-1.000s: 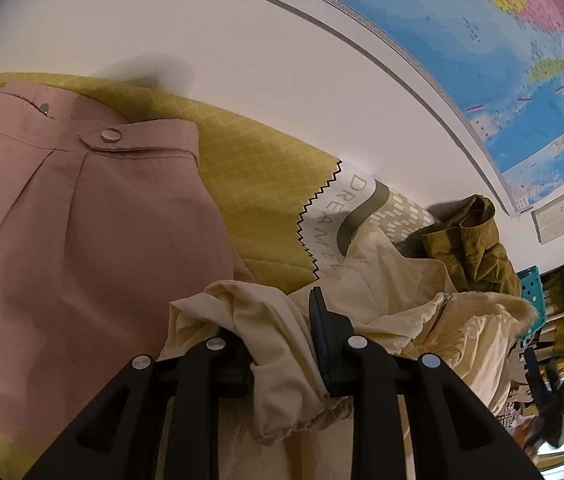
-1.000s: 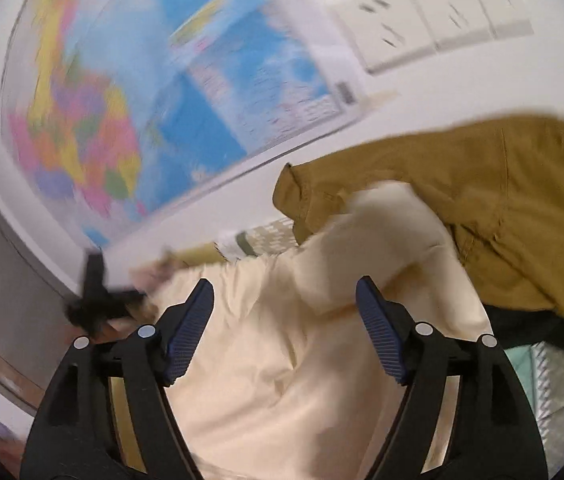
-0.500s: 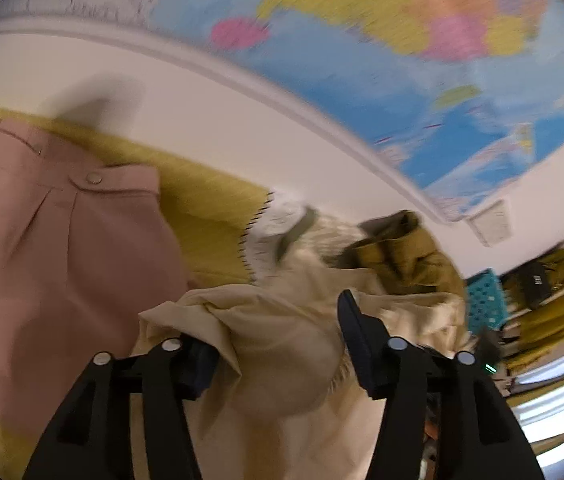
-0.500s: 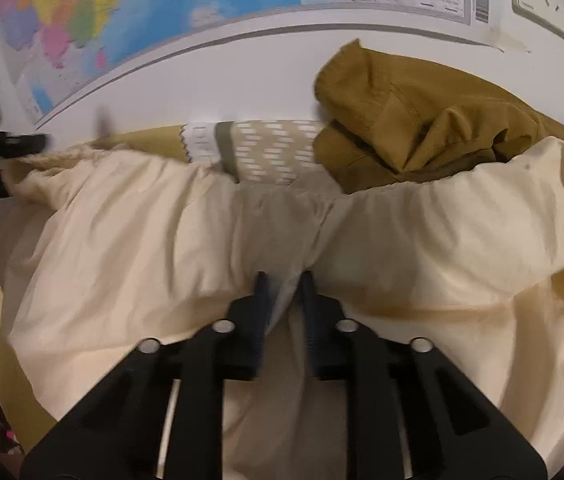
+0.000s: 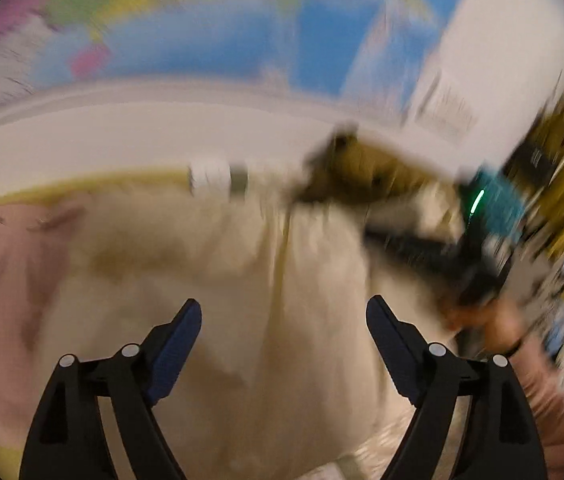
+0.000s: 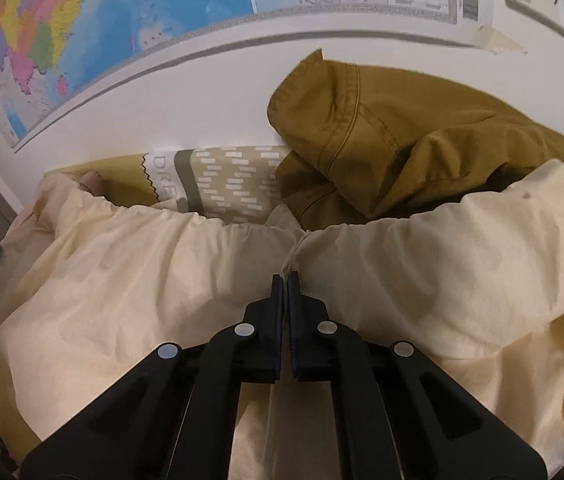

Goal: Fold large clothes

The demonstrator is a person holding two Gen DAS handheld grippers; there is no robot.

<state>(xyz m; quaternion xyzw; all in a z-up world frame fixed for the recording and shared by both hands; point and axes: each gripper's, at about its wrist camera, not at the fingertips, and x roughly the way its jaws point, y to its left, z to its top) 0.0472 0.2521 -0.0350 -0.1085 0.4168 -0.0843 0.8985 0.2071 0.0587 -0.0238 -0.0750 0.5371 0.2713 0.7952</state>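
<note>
Right tool (image 6: pixel 285 280): jaws pressed together, nipping the cream garment (image 6: pixel 122 300) at its gathered drawstring edge; a short loop of cord pokes out just past the tips. The jaws have just been closing, with cloth between them.

Left tool (image 5: pixel 284 320): jaws spread wide, nothing gripped. They have just been opening; the cream garment (image 5: pixel 282 280) lies beyond and below the tips, apart from the pads. This view is heavily smeared, so fine detail is lost.

Location: the cream garment lies heaped on a yellow-green patterned cover (image 6: pixel 234 180), against a white wall carrying a map (image 6: pixel 82 20). An olive-brown garment (image 6: pixel 402 140) is bunched just behind it, touching its far right portion. A pink garment (image 5: pixel 6 280) lies to the left, the cream cloth overlapping its edge.

Step in hand, my judgement: securing the gathered edge at two points so the piece can be lifted and spread. To do it well, keep the right pinch on the hem itself, not the cord alone. The free left tool should take the same edge further left, near the bunched corner (image 6: pixel 66 196). Then draw the two apart until the edge is taut.

Orientation: the gathered edge faces the wall and runs left-right across the right-wrist view. The long axis probably runs from that edge back toward the person, though the heap hides the far end.
</note>
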